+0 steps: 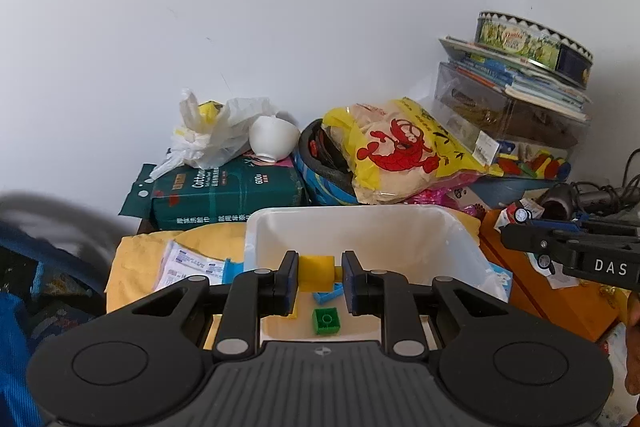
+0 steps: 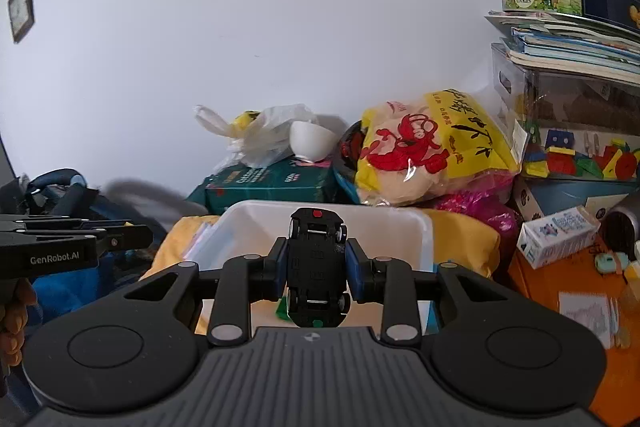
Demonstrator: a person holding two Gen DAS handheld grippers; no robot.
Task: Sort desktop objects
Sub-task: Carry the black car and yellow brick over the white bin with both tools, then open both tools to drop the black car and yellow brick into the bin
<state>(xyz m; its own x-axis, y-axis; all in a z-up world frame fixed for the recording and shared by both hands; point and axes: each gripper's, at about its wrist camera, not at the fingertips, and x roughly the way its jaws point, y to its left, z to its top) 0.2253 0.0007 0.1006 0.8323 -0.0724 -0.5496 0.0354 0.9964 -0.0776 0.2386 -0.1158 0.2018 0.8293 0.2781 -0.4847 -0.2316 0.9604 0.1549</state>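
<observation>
My left gripper (image 1: pixel 320 273) is shut on a yellow block (image 1: pixel 318 273) and holds it above the white bin (image 1: pixel 360 223). On the bin floor lie a green brick (image 1: pixel 327 321) and a light blue piece (image 1: pixel 326 294). My right gripper (image 2: pixel 318 267) is shut on a black toy car (image 2: pixel 318 267), held belly-up over the same white bin (image 2: pixel 400 223). A bit of the green brick (image 2: pixel 282 311) shows under the car. The right gripper also shows side-on in the left wrist view (image 1: pixel 568 247), and the left gripper in the right wrist view (image 2: pixel 72 239).
Behind the bin stand a green cotton-towel pack (image 1: pixel 228 187), a white bowl (image 1: pixel 274 139), a white plastic bag (image 1: pixel 212 135) and a yellow lobster-print bag (image 1: pixel 404 147). At the right are stacked books with a cookie tin (image 1: pixel 532 43), a small carton (image 2: pixel 556 235) and an orange surface (image 2: pixel 560 287).
</observation>
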